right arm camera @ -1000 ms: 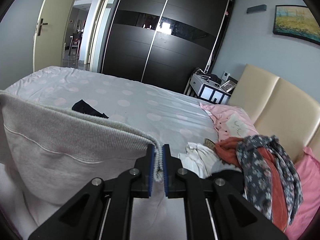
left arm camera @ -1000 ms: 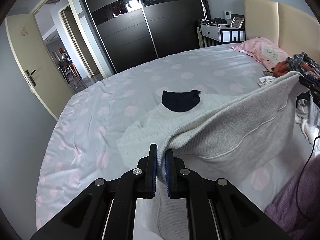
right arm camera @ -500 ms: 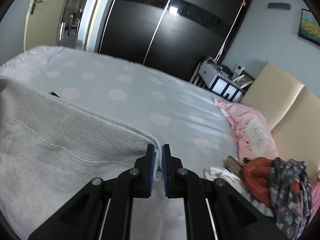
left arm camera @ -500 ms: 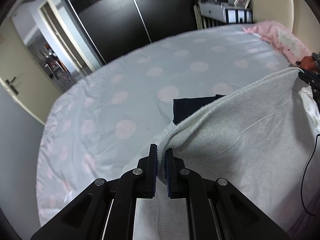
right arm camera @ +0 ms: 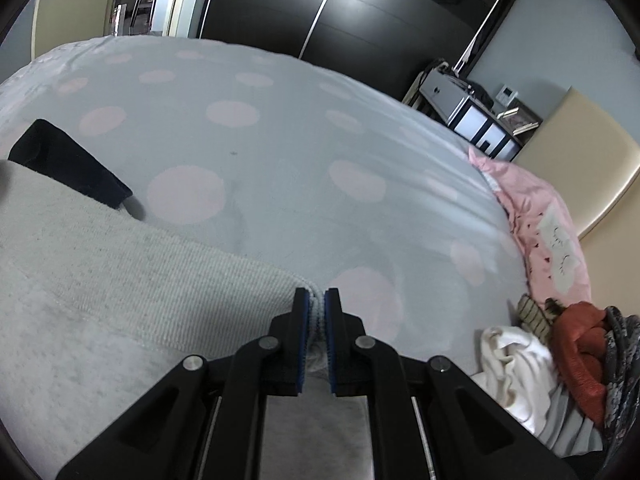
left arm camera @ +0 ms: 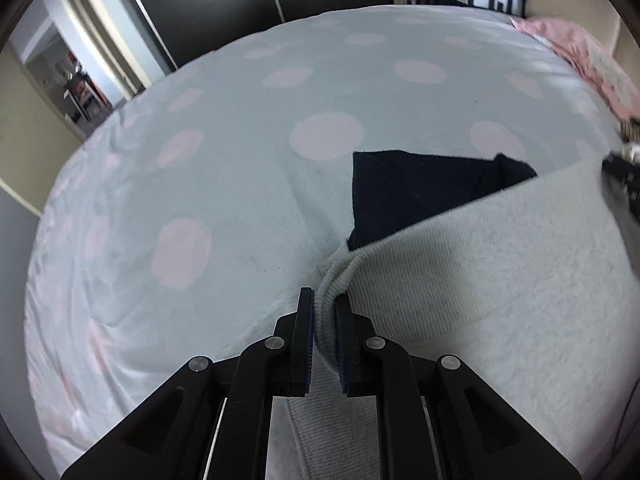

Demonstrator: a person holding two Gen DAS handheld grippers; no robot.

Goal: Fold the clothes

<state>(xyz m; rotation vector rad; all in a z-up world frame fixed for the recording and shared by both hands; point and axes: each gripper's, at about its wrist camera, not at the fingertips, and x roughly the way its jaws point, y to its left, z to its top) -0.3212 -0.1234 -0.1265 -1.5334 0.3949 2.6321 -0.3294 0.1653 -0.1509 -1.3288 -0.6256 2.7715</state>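
Observation:
A pale grey knit sweater [left arm camera: 500, 272] with a ribbed hem stretches between both grippers, low over the bed. My left gripper [left arm camera: 325, 300] is shut on one hem corner. My right gripper [right arm camera: 316, 300] is shut on the other corner of the sweater [right arm camera: 120, 280]. A dark navy garment [left arm camera: 424, 192] lies flat on the bed just beyond the hem, partly covered by it; in the right wrist view the navy garment [right arm camera: 68, 164] sits at far left. The right gripper's tip [left arm camera: 620, 172] shows blurred at the left view's right edge.
The bed sheet [left arm camera: 240, 128] is light blue with pink dots. A pink pillow [right arm camera: 548, 224] lies by the beige headboard [right arm camera: 580, 140]. A heap of clothes [right arm camera: 560, 356], white, red and patterned, sits at right. Dark wardrobe doors [right arm camera: 360, 12] stand behind.
Both grippers have carried the sweater's hem forward and down toward the bed. The navy garment now lies right beyond the hem, and the sweater hangs much lower.

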